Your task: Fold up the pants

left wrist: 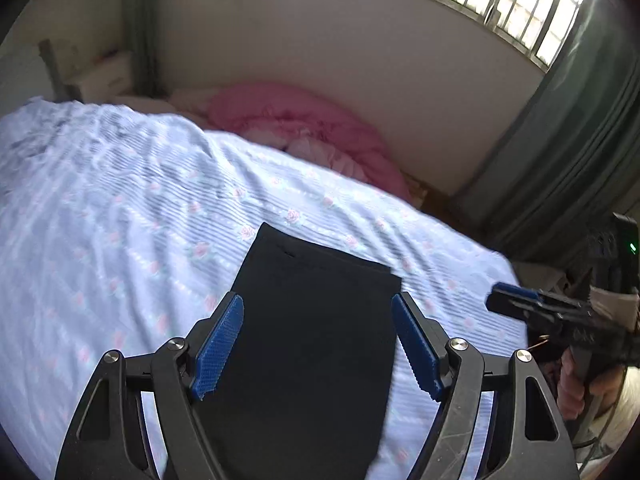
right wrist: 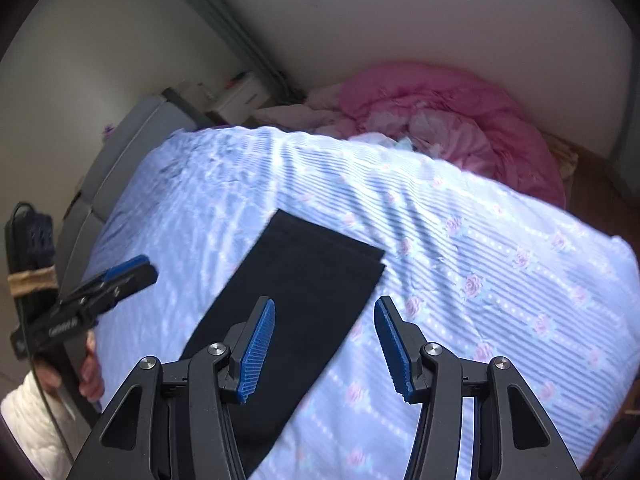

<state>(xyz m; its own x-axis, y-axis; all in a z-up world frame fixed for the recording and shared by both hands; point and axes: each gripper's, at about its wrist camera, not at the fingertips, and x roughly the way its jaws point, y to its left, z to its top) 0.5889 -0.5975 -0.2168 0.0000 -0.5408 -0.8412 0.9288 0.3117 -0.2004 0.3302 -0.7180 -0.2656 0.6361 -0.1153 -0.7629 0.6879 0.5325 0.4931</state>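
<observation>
Black pants [left wrist: 312,336] lie flat on the bed as a long dark strip, and show in the right wrist view too [right wrist: 304,292]. My left gripper [left wrist: 318,344] is open and empty, hovering above the pants with a finger on each side of the strip. My right gripper [right wrist: 325,350] is open and empty above the strip's right edge. The right gripper also shows at the right of the left wrist view [left wrist: 520,300]. The left gripper shows at the left of the right wrist view [right wrist: 132,272].
The bed has a light blue striped sheet with pink roses [left wrist: 120,208]. A pink quilt [right wrist: 460,120] is bunched at the far side by the wall. A grey headboard [right wrist: 120,152] is at the left. A green curtain [left wrist: 580,140] hangs by the window.
</observation>
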